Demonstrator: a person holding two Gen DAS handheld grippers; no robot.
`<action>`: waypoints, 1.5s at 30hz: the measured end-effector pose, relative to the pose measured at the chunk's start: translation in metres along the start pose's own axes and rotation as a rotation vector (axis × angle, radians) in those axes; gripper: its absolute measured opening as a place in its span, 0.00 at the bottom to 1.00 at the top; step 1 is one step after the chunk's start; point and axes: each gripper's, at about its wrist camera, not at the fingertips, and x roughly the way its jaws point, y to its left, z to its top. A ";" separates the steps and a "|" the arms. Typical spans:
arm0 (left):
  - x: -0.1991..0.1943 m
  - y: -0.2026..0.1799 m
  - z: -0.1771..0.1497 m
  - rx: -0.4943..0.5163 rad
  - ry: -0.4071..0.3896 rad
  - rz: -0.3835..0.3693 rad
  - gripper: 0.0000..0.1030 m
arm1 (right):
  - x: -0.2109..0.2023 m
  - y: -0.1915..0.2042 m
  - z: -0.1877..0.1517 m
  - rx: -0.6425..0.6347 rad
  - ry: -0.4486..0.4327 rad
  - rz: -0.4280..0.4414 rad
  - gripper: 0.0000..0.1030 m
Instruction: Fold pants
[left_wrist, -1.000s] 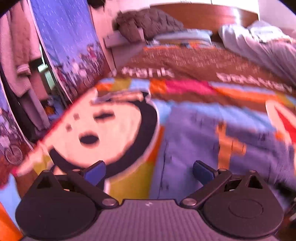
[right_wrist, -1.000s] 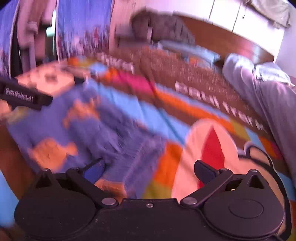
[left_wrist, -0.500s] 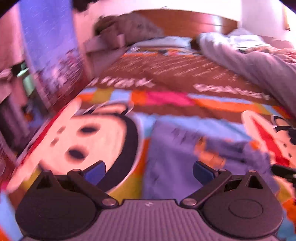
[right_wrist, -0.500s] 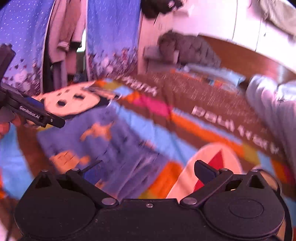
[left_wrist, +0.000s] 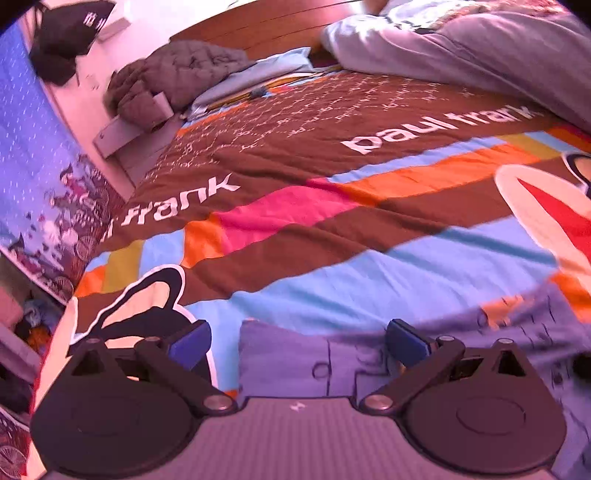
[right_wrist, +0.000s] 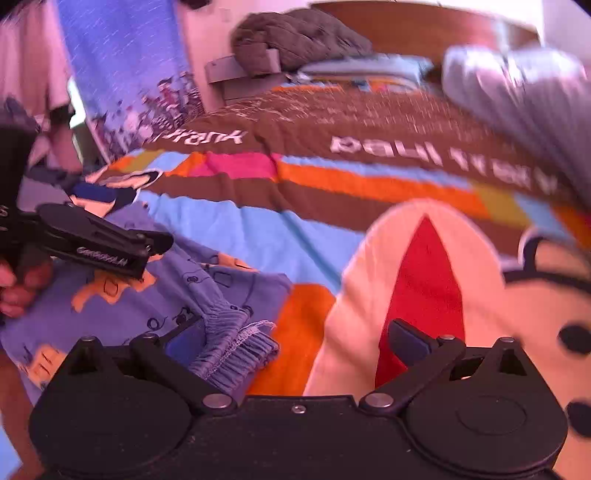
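Blue printed pants (left_wrist: 332, 362) with orange patches lie on the colourful bedspread (left_wrist: 332, 206). In the left wrist view my left gripper (left_wrist: 297, 341) is open just above one end of them, its blue pads apart. In the right wrist view the pants (right_wrist: 155, 291) lie at the lower left, with a gathered waistband (right_wrist: 236, 343) bunched by my right gripper (right_wrist: 295, 341). That gripper is open and empty, its left pad close to the waistband. The left gripper also shows in the right wrist view (right_wrist: 92, 240), over the far part of the pants.
A grey duvet (left_wrist: 461, 48) is heaped at the bed's right. A dark quilted bundle (left_wrist: 173, 81) and a pillow (left_wrist: 255, 74) lie near the wooden headboard (left_wrist: 266, 26). A blue patterned curtain (left_wrist: 33, 177) hangs left of the bed.
Both grippers have swung over the bed and come lower, closer to the pants. The left view has turned right, away from the monkey face. Both stay open.
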 end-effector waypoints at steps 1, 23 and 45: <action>-0.002 0.004 0.000 -0.015 0.001 0.011 0.99 | -0.001 -0.003 0.000 0.032 0.004 0.015 0.99; -0.082 0.077 -0.119 -0.313 0.073 -0.250 0.99 | -0.038 0.039 -0.035 -0.018 0.091 0.096 0.99; -0.079 0.081 -0.122 -0.360 0.064 -0.289 0.99 | -0.029 -0.006 -0.012 0.266 0.065 0.294 0.99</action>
